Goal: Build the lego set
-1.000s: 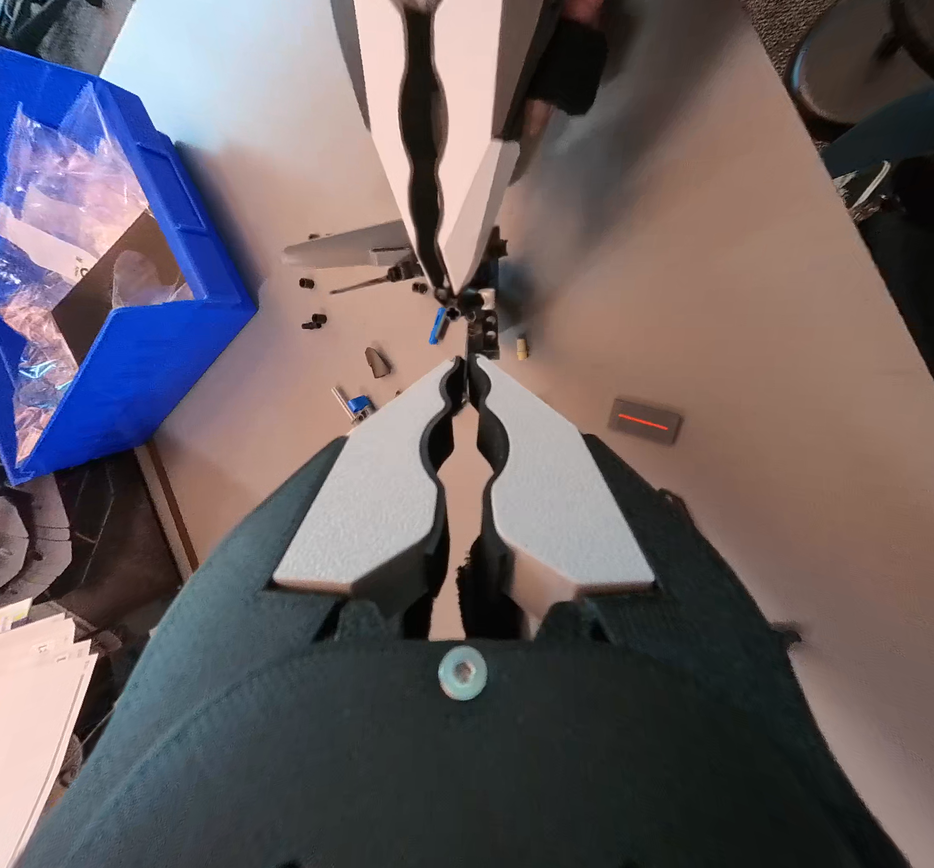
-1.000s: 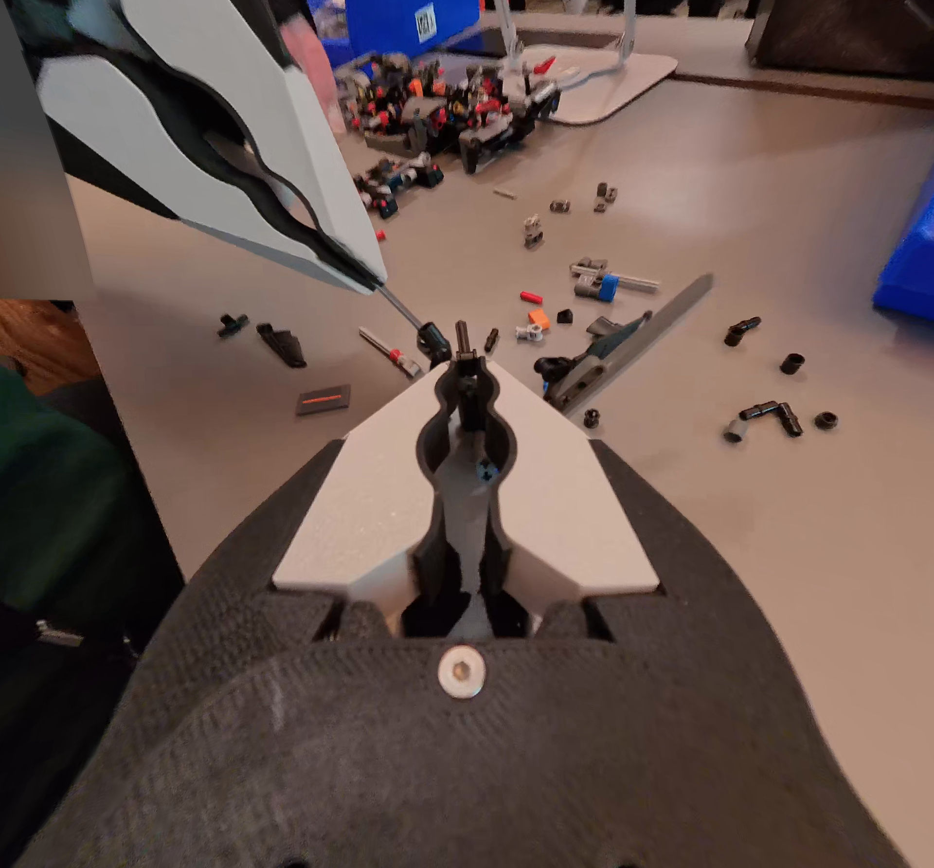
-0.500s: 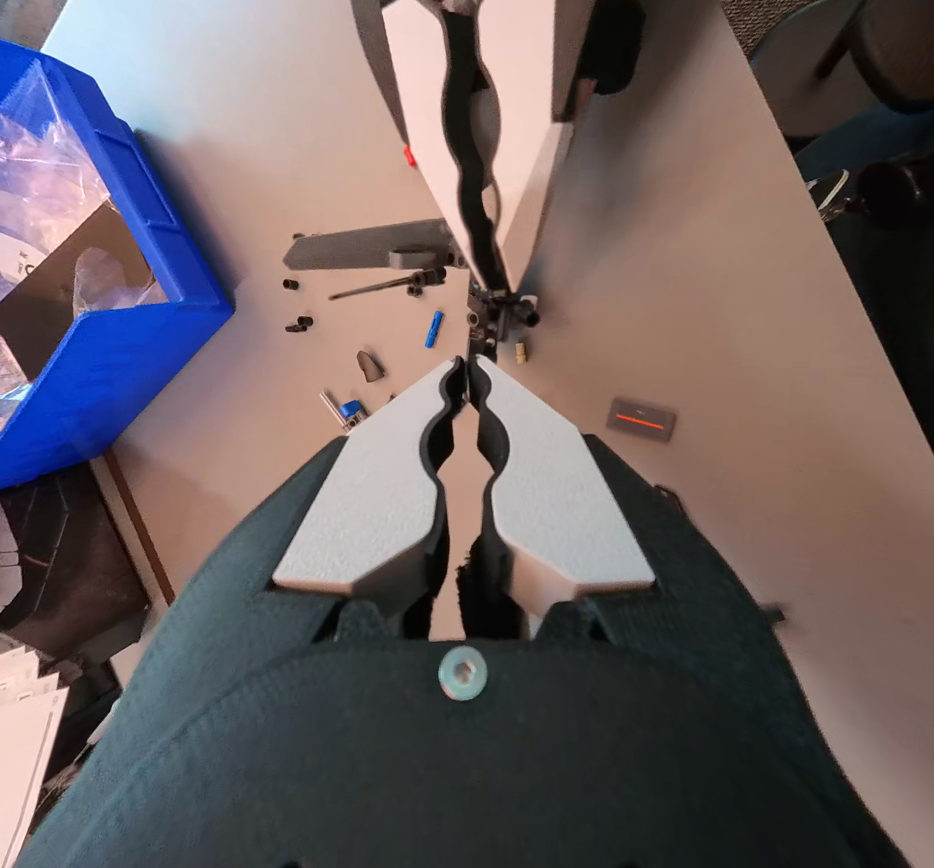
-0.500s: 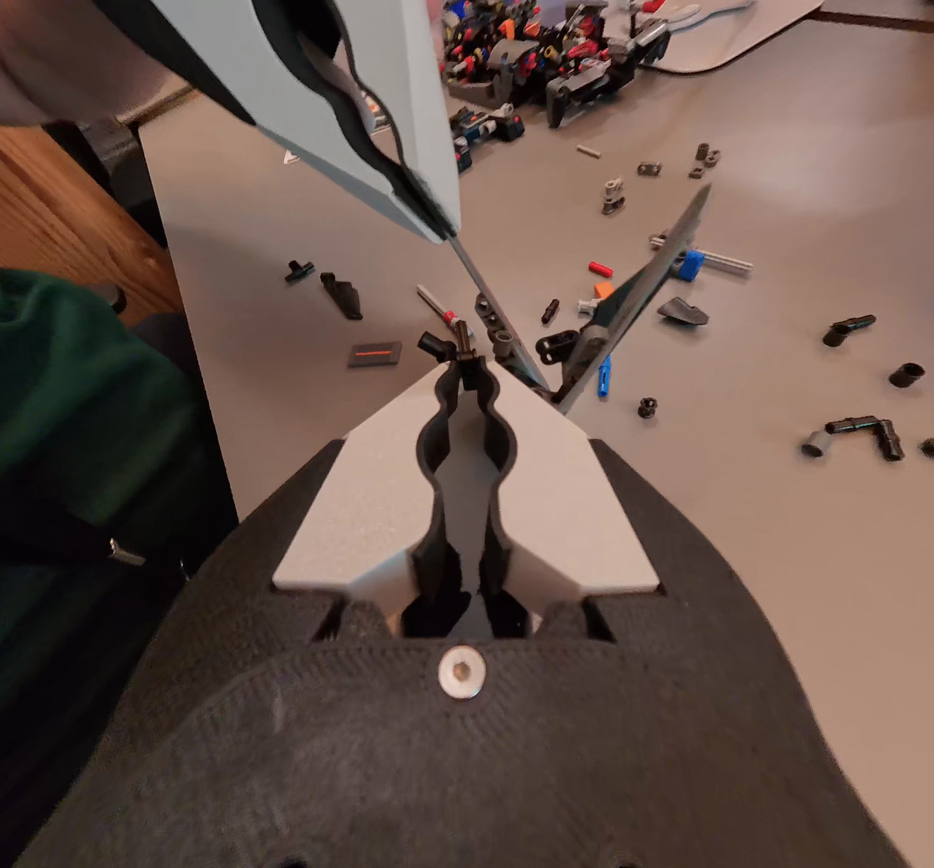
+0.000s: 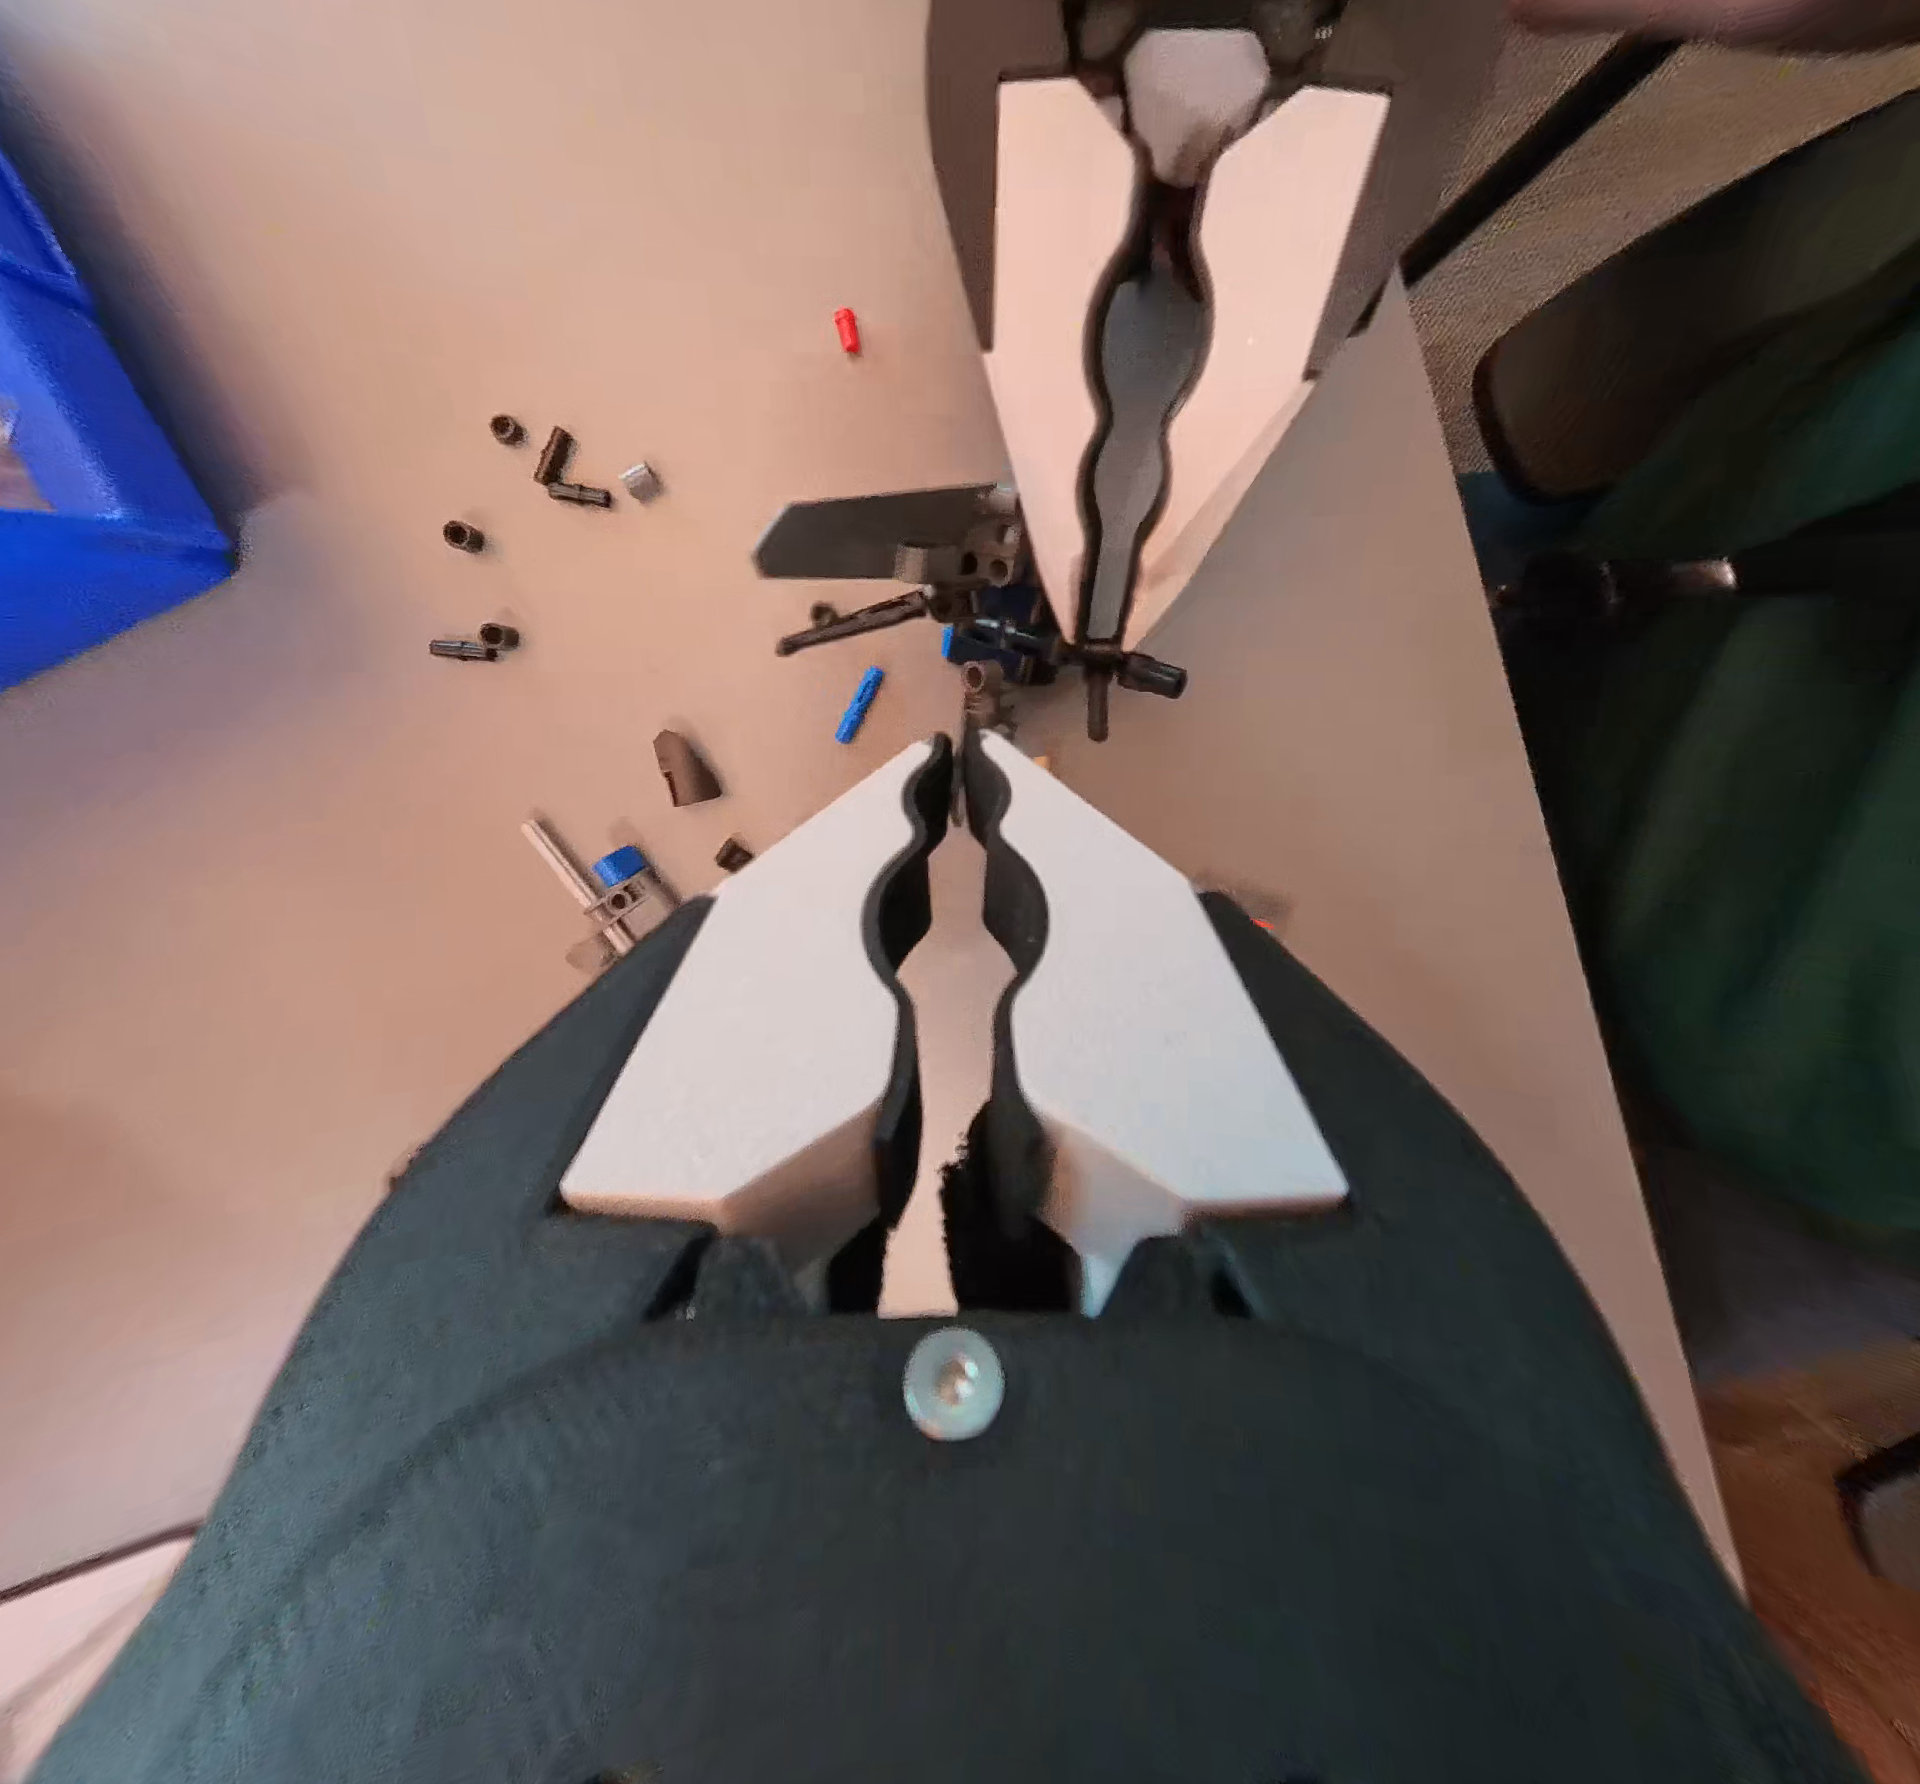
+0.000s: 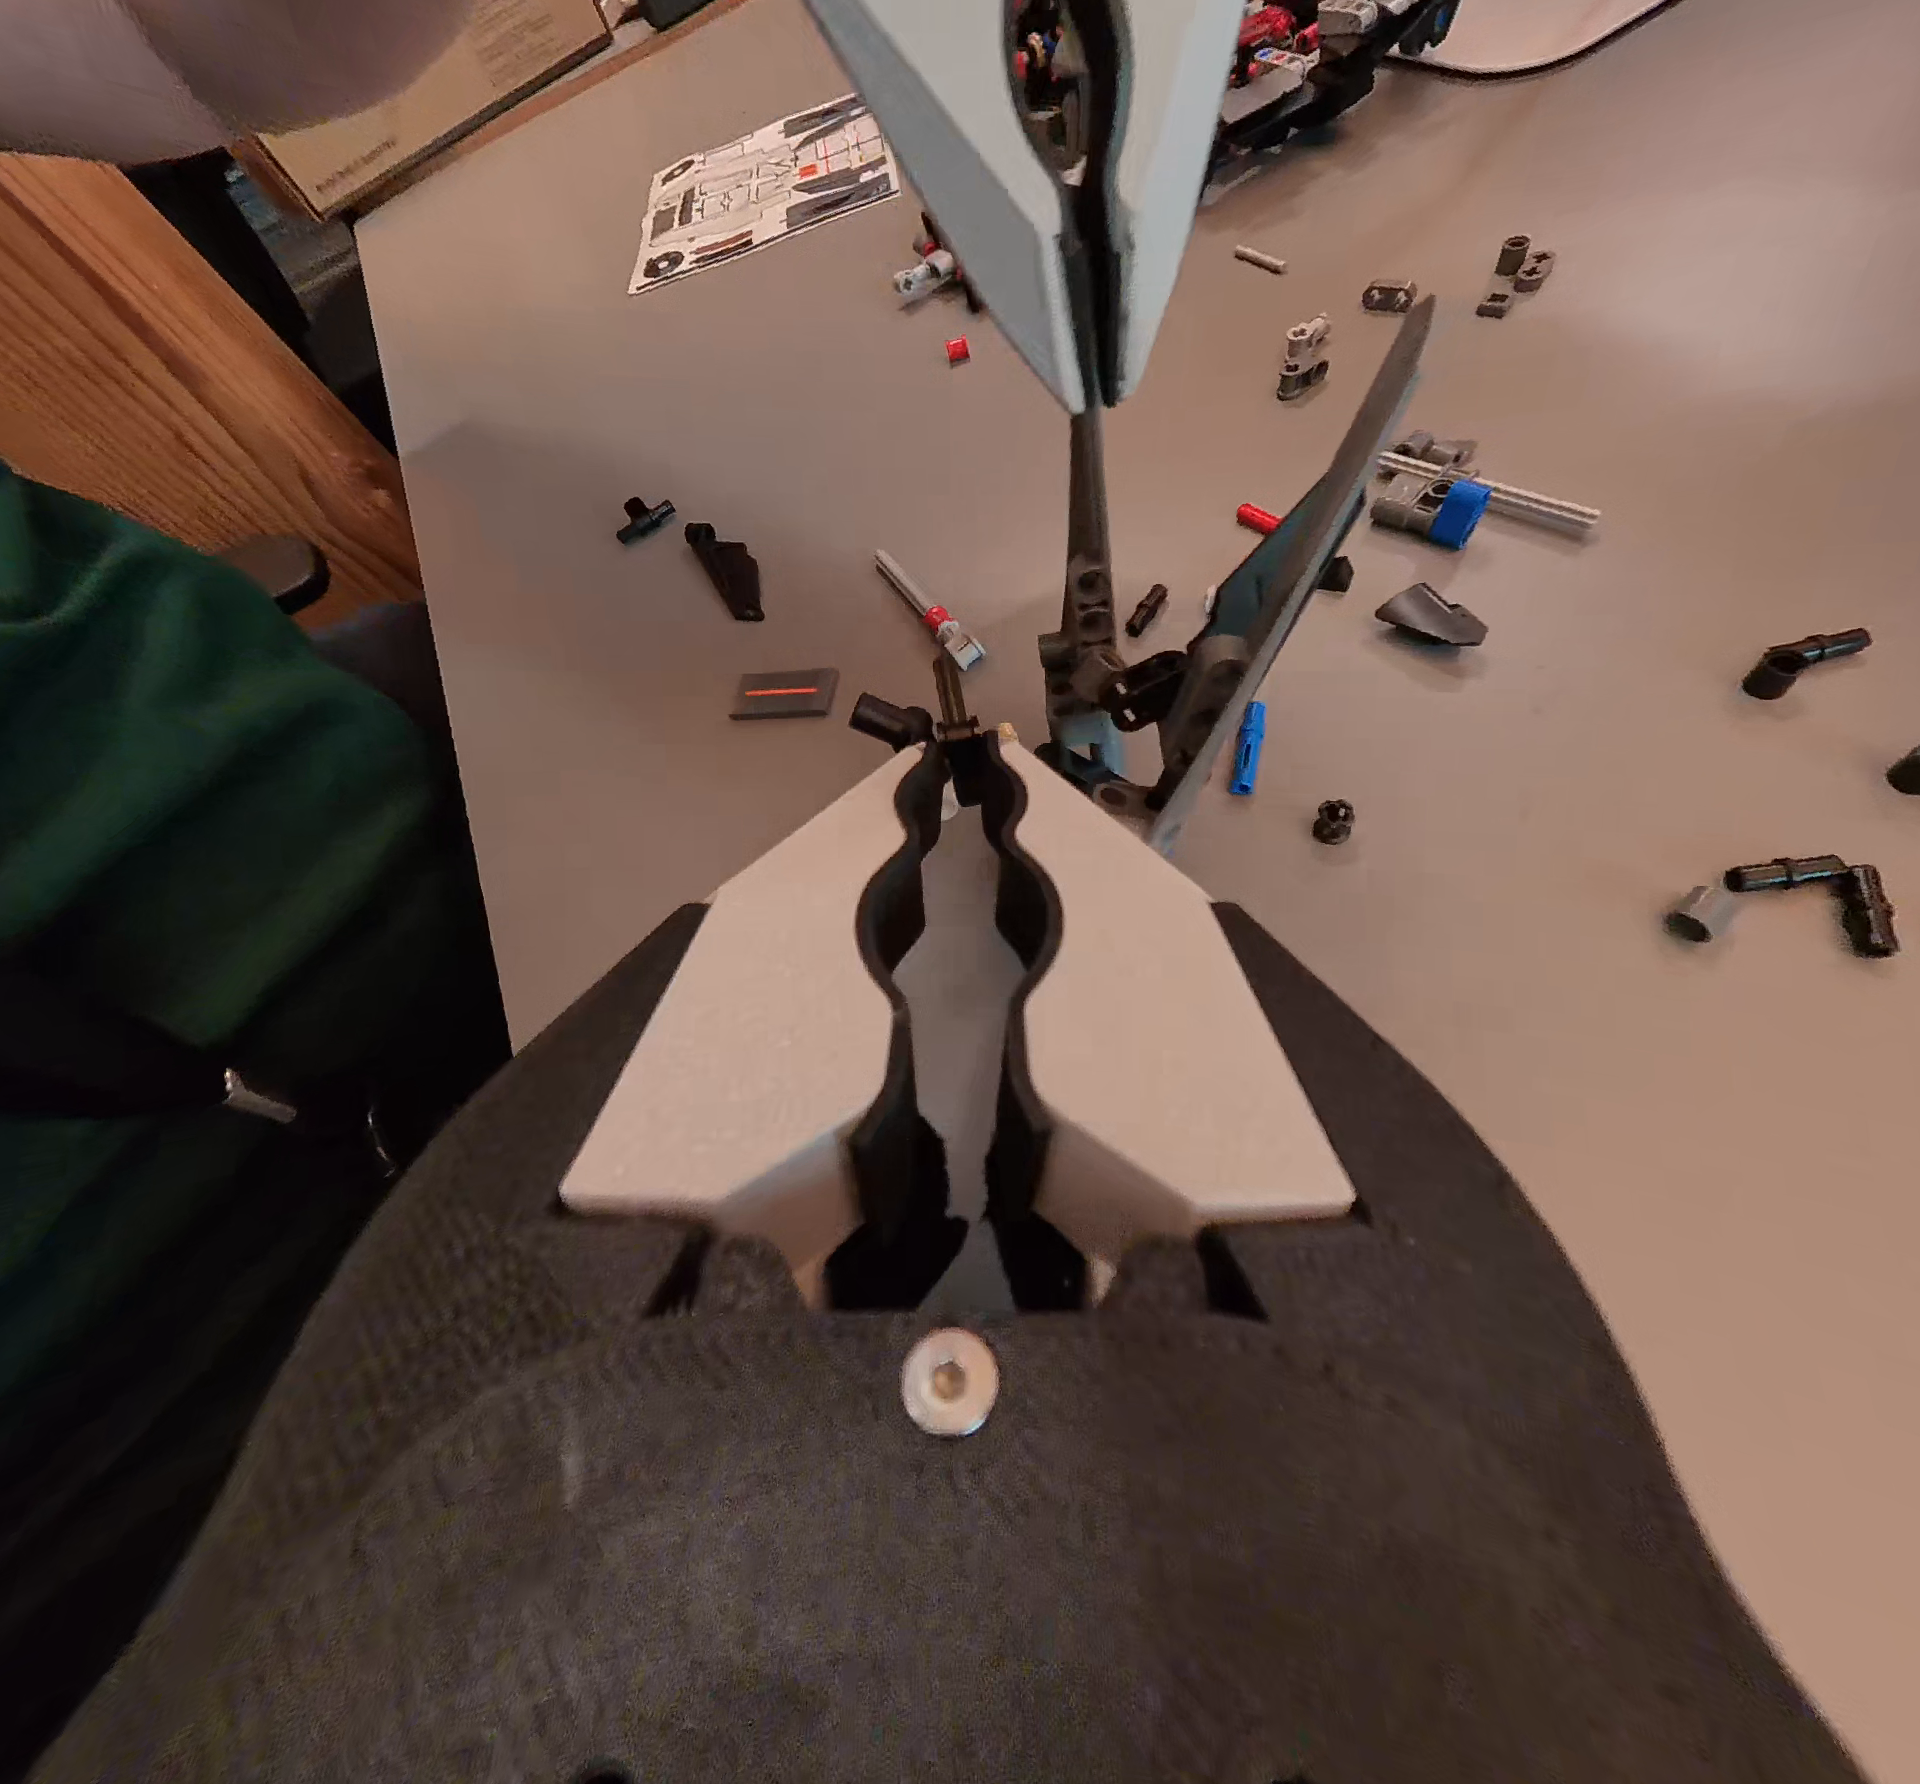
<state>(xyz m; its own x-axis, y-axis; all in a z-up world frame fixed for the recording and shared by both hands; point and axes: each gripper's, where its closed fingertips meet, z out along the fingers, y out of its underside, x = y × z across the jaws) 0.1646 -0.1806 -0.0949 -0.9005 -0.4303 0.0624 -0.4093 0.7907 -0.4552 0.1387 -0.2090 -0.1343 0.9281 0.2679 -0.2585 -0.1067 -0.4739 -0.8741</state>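
My left gripper (image 5: 961, 747) is shut on the top end of a thin dark grey beam (image 6: 1086, 529). The beam stands nearly upright and joins a small sub-assembly with a long grey blade panel (image 6: 1340, 498) that rests on the table. In the right wrist view the left gripper (image 6: 1091, 399) comes down from above. My right gripper (image 6: 961, 752) is shut on a small black pin connector (image 6: 951, 700), held just left of the beam's foot. In the left wrist view the right gripper (image 5: 1101, 638) reaches in from the top, with the connector (image 5: 1127, 669) at its tips and the blade panel (image 5: 873, 529) beside it.
Loose pieces lie all around: a blue pin (image 6: 1247, 747), a grey axle with a blue part (image 6: 1455, 503), a black tile with a red line (image 6: 784, 695), black elbows (image 6: 1808, 887). A half-built model (image 6: 1299, 20) and a printed sheet (image 6: 769, 186) lie farther back. A blue bin (image 5: 83, 487) stands at the left. The table edge (image 5: 1507, 799) is close.
The left gripper has swung over to stand straight ahead of the right one, and the beam it holds is now more upright. The right gripper keeps the black connector near the assembly.
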